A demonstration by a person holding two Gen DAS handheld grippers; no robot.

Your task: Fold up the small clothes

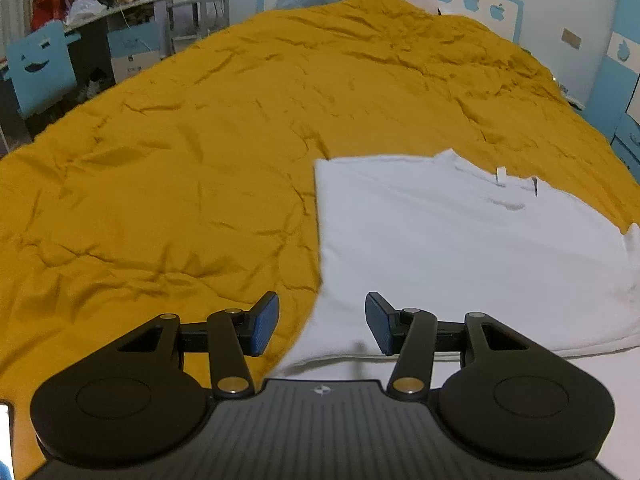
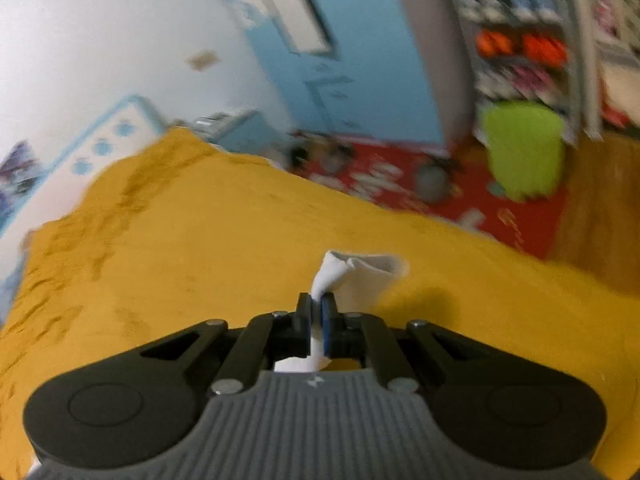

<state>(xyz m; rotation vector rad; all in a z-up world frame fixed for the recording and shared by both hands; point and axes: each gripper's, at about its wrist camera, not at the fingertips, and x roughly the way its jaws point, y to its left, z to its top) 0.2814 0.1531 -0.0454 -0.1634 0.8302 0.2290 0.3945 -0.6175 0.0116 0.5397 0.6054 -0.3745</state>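
My right gripper pinches white shirt cloth between pressed fingers; my left gripper hangs spread, empty, over the shirt's near edge. I'd carry the pinched cloth across slowly — keeping it taut — and let go only once it lies flat on the bedspread.

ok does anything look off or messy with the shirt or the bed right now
Nothing is damaged or spilled. The white shirt lies flat on the wrinkled mustard bedspread, its left sleeve apparently already folded in. The right hand-held gripper pinches a bunched bit of white fabric; the left hand-held gripper is open.
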